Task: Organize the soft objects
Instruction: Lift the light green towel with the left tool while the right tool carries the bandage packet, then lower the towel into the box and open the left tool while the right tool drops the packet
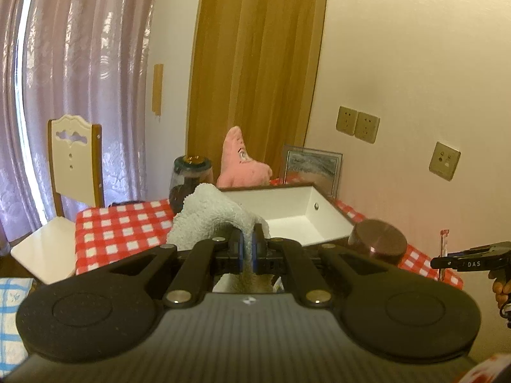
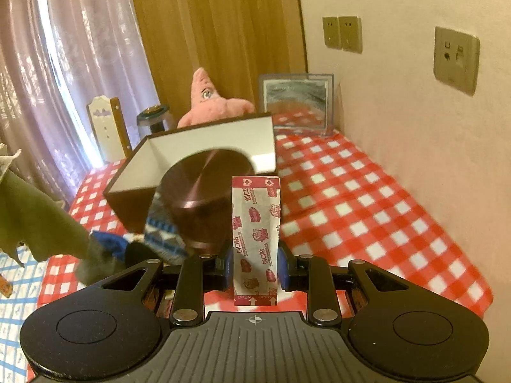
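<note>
My left gripper [image 1: 247, 249] is shut on a fluffy white towel [image 1: 210, 217], which bulges up over the fingers in front of the white open box [image 1: 319, 223]. An olive-green cloth [image 2: 38, 223] hangs at the left edge of the right wrist view; I cannot tell whether it is that towel's underside. My right gripper [image 2: 255, 268] is shut on a flat red-and-white printed packet [image 2: 255, 223], held upright above the checked tablecloth [image 2: 351, 207]. A pink star plush [image 2: 207, 102] sits behind the box. A blue patterned knit piece [image 2: 159, 229] lies by the box's near corner.
A dark jar with a round brown lid [image 2: 204, 185] stands just ahead of the packet, in front of the box [image 2: 153, 156]. A framed picture [image 2: 297, 99] leans on the wall at the back. A glass jar [image 1: 191, 175] and a white chair [image 1: 73, 159] are at the left.
</note>
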`<action>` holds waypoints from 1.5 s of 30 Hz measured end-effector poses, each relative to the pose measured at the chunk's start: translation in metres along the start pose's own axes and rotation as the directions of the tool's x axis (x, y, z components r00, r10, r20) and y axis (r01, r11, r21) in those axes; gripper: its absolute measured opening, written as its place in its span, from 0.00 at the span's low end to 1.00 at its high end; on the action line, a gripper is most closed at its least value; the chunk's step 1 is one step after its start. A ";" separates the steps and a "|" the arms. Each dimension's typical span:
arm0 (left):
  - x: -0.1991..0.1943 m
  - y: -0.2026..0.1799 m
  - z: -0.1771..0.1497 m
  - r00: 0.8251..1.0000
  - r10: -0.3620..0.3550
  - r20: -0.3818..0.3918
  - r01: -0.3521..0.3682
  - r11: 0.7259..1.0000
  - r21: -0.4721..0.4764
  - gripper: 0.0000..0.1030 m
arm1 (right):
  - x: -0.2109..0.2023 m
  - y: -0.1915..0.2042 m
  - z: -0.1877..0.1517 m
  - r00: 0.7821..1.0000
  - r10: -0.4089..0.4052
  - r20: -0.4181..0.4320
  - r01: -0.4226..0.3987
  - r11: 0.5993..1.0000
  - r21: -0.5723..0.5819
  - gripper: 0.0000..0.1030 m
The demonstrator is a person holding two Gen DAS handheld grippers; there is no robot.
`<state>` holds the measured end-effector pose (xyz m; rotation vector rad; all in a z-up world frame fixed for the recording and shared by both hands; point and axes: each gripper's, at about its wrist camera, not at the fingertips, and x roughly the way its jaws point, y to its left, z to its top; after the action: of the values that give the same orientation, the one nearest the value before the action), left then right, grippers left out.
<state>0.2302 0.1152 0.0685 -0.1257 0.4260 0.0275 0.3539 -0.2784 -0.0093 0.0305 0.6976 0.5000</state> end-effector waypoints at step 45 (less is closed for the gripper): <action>0.301 -0.035 0.055 0.946 0.189 -0.265 -0.203 0.979 -0.026 0.33 | 0.277 -0.031 0.160 0.900 0.346 -0.264 -0.394 0.906 -0.156 0.27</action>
<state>0.5290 0.0878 -0.0027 -0.1394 0.7012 0.2204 0.6478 -0.1591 -0.0602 -0.0926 0.8696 0.9559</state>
